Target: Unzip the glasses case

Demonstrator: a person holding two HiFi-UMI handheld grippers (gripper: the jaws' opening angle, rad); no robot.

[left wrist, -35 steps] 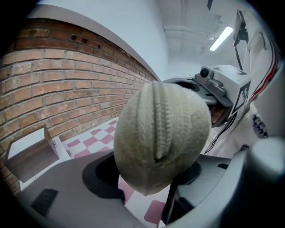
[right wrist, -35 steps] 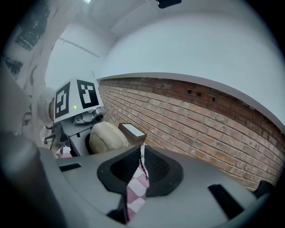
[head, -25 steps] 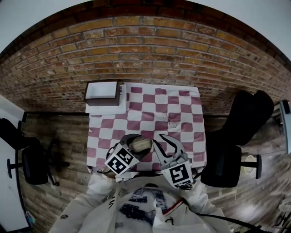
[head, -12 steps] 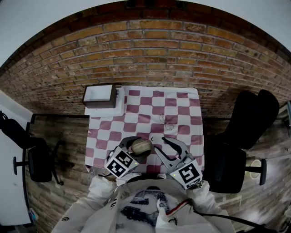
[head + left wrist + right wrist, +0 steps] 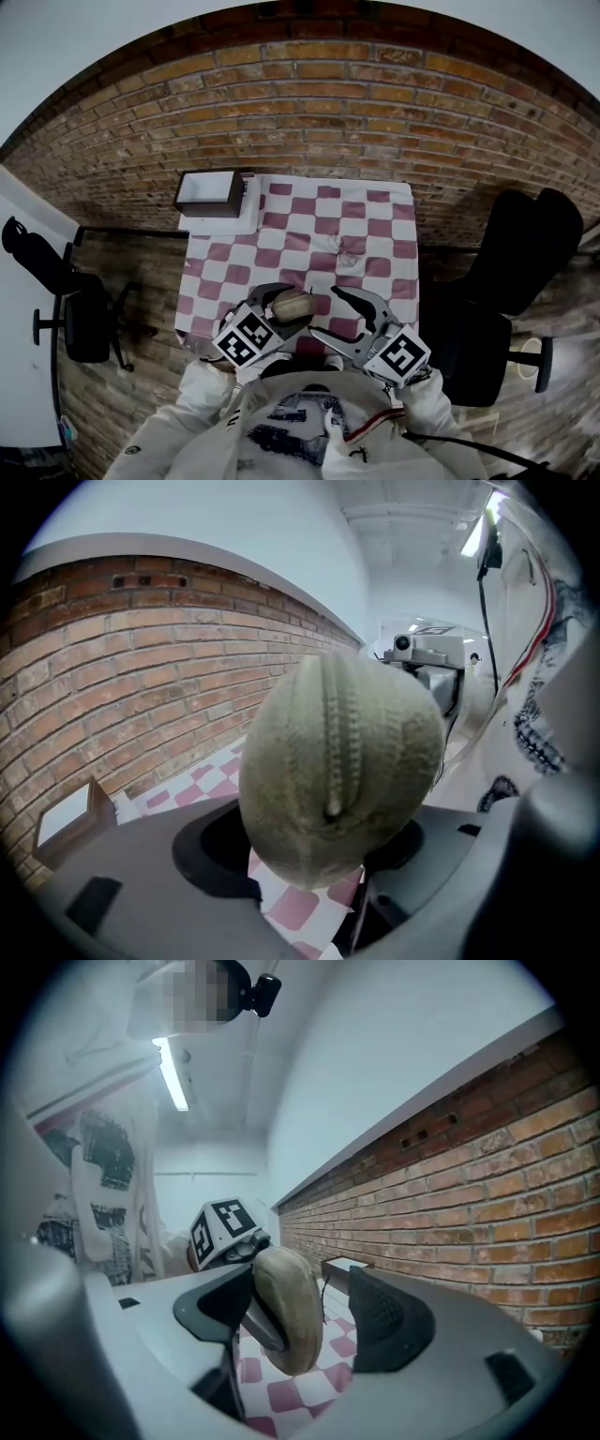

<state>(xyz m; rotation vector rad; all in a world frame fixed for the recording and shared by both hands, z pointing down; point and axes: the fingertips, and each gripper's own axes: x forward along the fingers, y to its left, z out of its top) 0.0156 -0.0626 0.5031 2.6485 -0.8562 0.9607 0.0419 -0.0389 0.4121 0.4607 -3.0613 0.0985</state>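
My left claw was clenched on the glasses case, holding the olive fabric shell up off the checked tablecloth, close in front of my chest. Along the end facing that claw ran the zipper, and its teeth looked closed all the way down to a small dark nub near the bottom, which I took for the pull, though I could not be sure.

My right claw was released: its jaws had just been opening and stood wide apart. The case lay in line with the gap, just ahead of the tips, and neither pad pressed on it.

As I judged it, the unzipping itself had not begun; the step in hand was bringing the right claw onto the pull. That called for a fine approach. I would need to line the tips up with the small tab, close narrowly on it alone and not on the shell. Then I would draw it along the seam while the left claw kept the case from twisting.
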